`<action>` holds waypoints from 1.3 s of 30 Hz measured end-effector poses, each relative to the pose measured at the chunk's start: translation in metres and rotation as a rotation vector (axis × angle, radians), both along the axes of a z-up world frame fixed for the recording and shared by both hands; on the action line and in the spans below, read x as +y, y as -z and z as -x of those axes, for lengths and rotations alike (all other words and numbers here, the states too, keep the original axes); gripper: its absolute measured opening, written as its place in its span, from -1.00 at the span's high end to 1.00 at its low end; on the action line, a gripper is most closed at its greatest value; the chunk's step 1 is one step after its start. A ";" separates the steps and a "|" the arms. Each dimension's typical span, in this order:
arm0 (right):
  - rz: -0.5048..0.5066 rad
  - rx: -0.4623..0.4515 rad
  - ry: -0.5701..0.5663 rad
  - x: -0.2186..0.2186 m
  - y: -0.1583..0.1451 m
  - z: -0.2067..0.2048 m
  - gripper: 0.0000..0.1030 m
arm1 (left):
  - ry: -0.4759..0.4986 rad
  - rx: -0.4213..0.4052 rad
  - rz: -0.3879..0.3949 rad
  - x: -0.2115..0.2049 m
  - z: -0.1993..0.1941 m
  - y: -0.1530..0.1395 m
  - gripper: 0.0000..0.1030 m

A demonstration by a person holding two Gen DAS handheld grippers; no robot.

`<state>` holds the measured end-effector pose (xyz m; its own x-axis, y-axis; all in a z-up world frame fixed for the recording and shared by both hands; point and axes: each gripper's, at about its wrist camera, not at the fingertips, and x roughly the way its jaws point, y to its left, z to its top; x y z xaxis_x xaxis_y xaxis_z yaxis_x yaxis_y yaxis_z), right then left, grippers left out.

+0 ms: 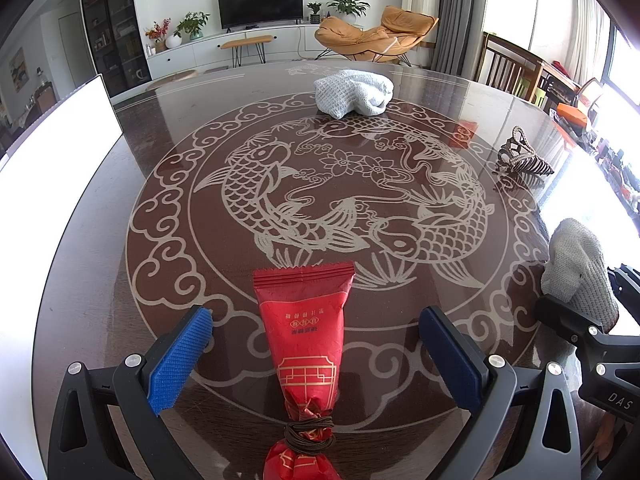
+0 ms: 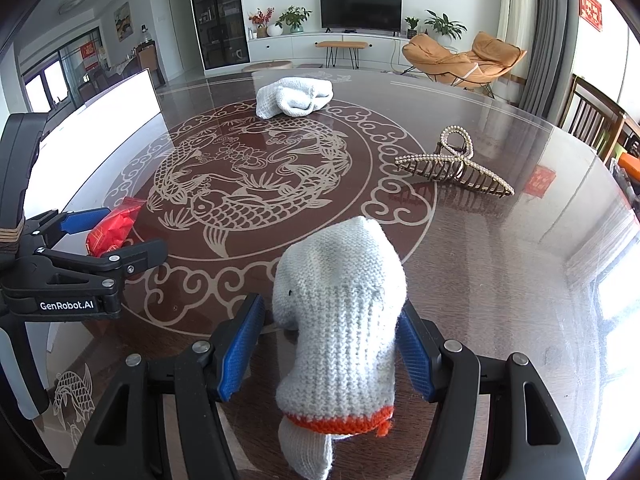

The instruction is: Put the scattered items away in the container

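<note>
A red snack packet [image 1: 304,336] tied with brown cord lies on the table between the fingers of my left gripper [image 1: 316,344], which is open and not touching it. The packet also shows in the right wrist view [image 2: 110,228]. A white knitted glove with an orange cuff [image 2: 340,320] lies between the fingers of my right gripper [image 2: 332,336], which is open around it; the glove shows in the left wrist view [image 1: 580,268]. A second white glove [image 2: 294,96] lies at the far side. A pearl hair claw [image 2: 456,164] lies at right. A white container [image 2: 96,136] stands at left.
The dark round table [image 2: 500,260] has a fish pattern under a glossy top. The white container's wall [image 1: 52,152] fills the left of the left wrist view. My left gripper [image 2: 112,240] shows at the left of the right wrist view. Wooden chairs [image 2: 592,120] stand beyond the table's right edge.
</note>
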<state>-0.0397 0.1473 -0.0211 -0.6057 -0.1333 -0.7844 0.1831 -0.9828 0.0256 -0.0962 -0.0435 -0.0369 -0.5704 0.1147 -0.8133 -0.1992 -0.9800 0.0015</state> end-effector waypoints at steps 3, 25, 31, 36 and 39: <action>0.001 0.000 0.000 0.000 0.000 0.000 -0.27 | 0.000 0.000 0.000 0.000 0.000 0.000 -1.00; -0.021 -0.001 -0.001 -0.001 -0.001 0.000 -0.27 | 0.023 -0.012 0.004 0.000 0.000 -0.001 -1.00; -0.037 -0.003 -0.020 0.000 -0.001 -0.006 -0.27 | 0.095 -0.038 0.008 -0.017 -0.016 -0.002 -1.00; -0.039 -0.014 -0.034 0.003 -0.002 -0.012 -0.27 | 0.037 -0.051 0.008 -0.035 -0.029 -0.001 -1.00; -0.037 -0.015 -0.039 0.007 -0.002 -0.020 -0.24 | 0.015 0.001 -0.001 -0.046 -0.037 -0.007 -0.17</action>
